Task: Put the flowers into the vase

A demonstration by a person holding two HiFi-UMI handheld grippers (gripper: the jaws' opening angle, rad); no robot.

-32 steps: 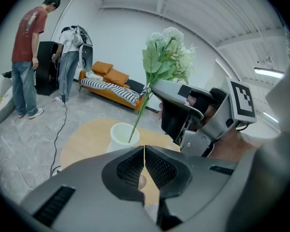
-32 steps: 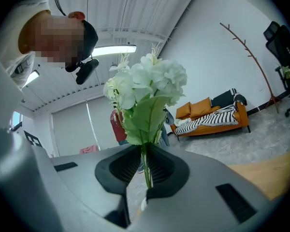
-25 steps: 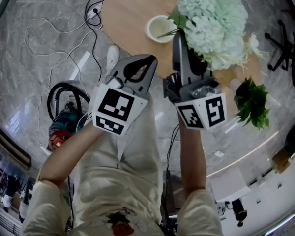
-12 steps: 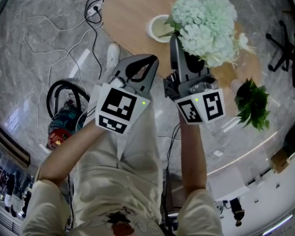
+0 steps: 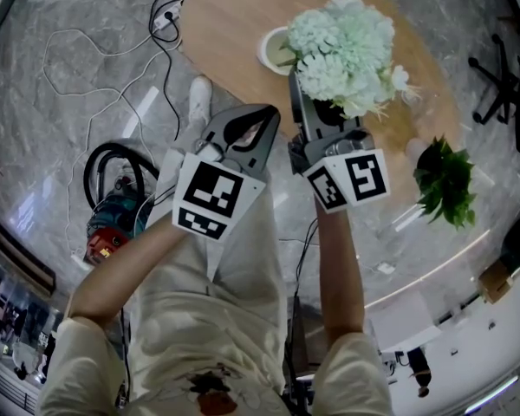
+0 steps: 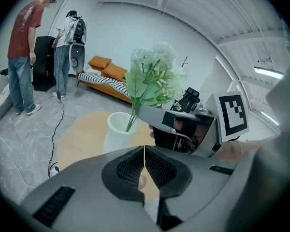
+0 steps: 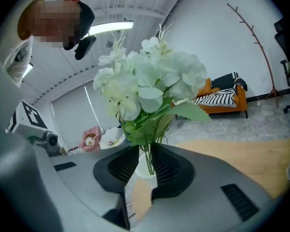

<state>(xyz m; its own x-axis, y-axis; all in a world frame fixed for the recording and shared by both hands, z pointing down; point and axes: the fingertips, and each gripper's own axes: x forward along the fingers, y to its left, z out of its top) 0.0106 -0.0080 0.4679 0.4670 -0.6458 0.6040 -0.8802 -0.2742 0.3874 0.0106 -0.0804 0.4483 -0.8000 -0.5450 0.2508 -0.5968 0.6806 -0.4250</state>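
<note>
Our right gripper (image 7: 145, 152) has just been opening, released round the pale green flower bunch (image 7: 150, 81) in the white round vase (image 6: 118, 135). Our left gripper (image 6: 144, 153) is clenched, empty

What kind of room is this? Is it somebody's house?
Probably not a house. It looks more like a big lounge or studio hall. There is an orange sofa by a bare white wall, a wide shiny stone floor, and a round wooden table standing out in the open.

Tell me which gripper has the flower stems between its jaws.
The right gripper: the stems stand between its jaws, which have just been opening. The left gripper has its jaws together, with nothing between them.
</note>
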